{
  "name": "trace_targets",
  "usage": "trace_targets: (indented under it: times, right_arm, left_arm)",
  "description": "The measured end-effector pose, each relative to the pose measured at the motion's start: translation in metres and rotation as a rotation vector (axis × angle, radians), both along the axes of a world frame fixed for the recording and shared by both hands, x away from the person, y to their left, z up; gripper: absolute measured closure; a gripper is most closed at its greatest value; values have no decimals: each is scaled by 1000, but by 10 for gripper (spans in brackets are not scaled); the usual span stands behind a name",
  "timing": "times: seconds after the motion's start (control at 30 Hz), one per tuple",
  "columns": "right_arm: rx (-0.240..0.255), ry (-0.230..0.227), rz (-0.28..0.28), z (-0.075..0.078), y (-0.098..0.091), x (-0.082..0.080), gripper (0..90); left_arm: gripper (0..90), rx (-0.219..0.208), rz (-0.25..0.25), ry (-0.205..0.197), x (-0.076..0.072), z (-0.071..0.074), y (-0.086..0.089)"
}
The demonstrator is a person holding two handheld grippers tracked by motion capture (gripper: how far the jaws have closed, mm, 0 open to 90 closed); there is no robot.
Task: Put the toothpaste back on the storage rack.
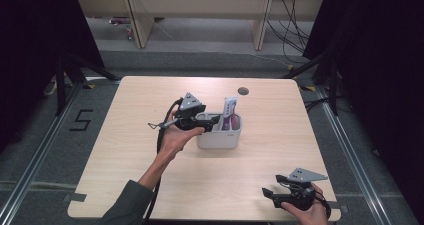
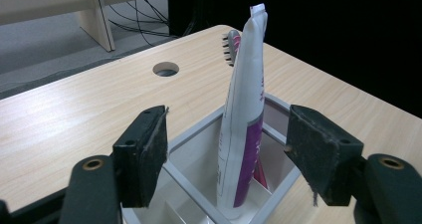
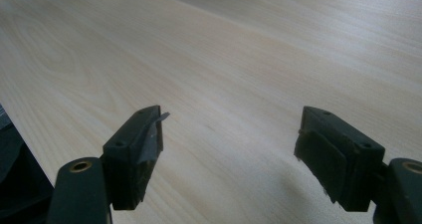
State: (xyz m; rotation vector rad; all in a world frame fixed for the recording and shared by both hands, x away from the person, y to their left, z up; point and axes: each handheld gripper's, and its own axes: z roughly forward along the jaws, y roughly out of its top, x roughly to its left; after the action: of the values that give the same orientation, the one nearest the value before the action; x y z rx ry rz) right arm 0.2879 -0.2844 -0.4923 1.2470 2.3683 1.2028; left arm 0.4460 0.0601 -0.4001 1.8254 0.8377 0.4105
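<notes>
A white divided organizer box (image 1: pixel 220 141) stands at the middle of the wooden table. A white and magenta tube (image 1: pixel 229 113) stands upright in one of its compartments, leaning slightly. In the left gripper view the tube (image 2: pixel 244 129) rises between the two black jaws, with a bristled brush head (image 2: pixel 229 47) just behind it. My left gripper (image 1: pixel 213 120) hovers over the box, open, and its pads (image 2: pixel 149 144) stand apart from the tube on both sides. My right gripper (image 1: pixel 271 184) rests low near the table's front right edge, open, with bare tabletop between its jaws (image 3: pixel 229 149).
A round cable hole (image 1: pixel 243 91) sits in the table behind the box. The front edge of the table (image 1: pixel 210 216) runs close under the right hand. Beyond the table are wooden furniture legs (image 1: pixel 261 25) and loose cables on the floor.
</notes>
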Motion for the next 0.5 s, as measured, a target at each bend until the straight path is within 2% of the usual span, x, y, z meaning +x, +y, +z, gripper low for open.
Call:
trace_targets:
  times: [0.3,0.5]
  right_arm:
    - [-5,-3,-1,0,0,0,265]
    - [-2,0,-3,0,0,0,265]
  left_arm:
    - [284,-12,5,19,-12,2,15]
    - [257,-27,1,27,-21,-2,27]
